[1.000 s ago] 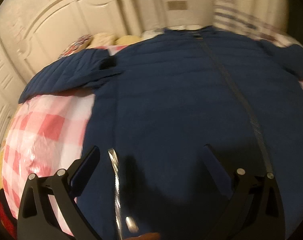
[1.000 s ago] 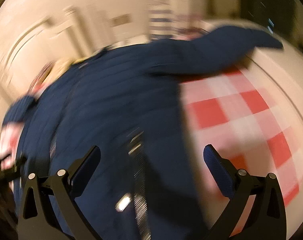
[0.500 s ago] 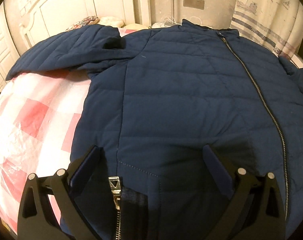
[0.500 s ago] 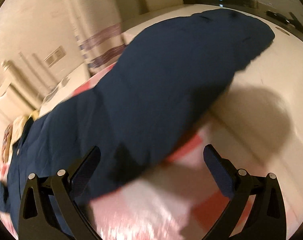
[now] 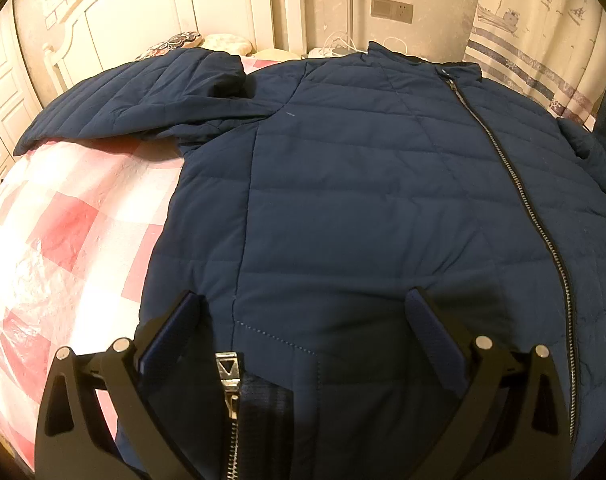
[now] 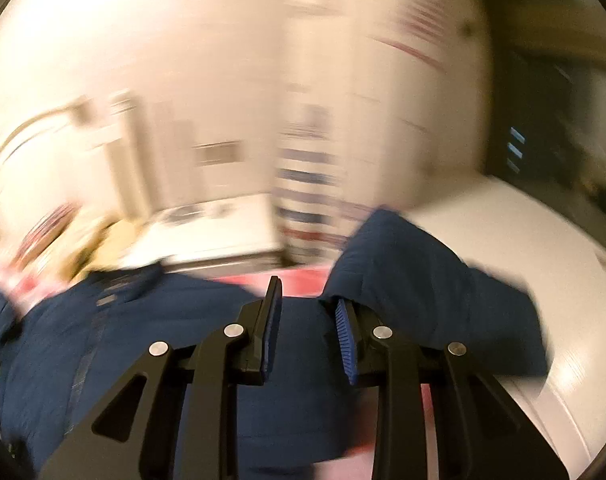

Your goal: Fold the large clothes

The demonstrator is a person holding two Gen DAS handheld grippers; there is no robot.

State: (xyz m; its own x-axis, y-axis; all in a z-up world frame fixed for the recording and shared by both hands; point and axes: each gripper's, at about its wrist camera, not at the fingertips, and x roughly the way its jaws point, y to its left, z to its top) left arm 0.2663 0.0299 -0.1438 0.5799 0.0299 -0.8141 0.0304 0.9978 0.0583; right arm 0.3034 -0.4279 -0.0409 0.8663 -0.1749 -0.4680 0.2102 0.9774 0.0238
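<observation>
A bedroom under warm lamplight: a bed spread with a pink-and-white checked cover (image 5: 63, 220) under clear plastic, a cream headboard (image 5: 143, 12) at 11 o'clock in the left wrist view, a wall socket (image 5: 391, 9) at 12 and a curtain (image 5: 543, 40) printed with boats and stripes at 1 o'clock.

A navy quilted jacket (image 5: 363, 200) lies face up across the bed and fills the middle and right of that view, collar toward the headboard at 12 o'clock and hem toward the camera at 6. Its zipper (image 5: 515, 184) runs closed from the collar down toward 4 o'clock. One outstretched sleeve (image 5: 135, 100) reaches toward 10 o'clock over the checked cover. A metal zipper pull (image 5: 226, 368) lies at the hem near 6 o'clock.

The left gripper (image 5: 303, 312) hovers over the hem with its jaws spread wide. The zipper pull and the hem fabric sit between the fingers, and neither pad presses on them.

The right wrist view is heavily blurred. The jacket (image 6: 143, 340) fills its lower left, from 6 to 9 o'clock. A bunched sleeve (image 6: 415, 280) stands up just beside the right finger, at about 4 o'clock. The right gripper (image 6: 305, 300) has just been closing its jaws, which now stand narrow with a slim gap. Navy fabric shows through that gap. Whether the pads actually pinch the sleeve cannot be told through the blur.

Patterned pillows (image 5: 171, 42) rest against the headboard at 11 o'clock.
</observation>
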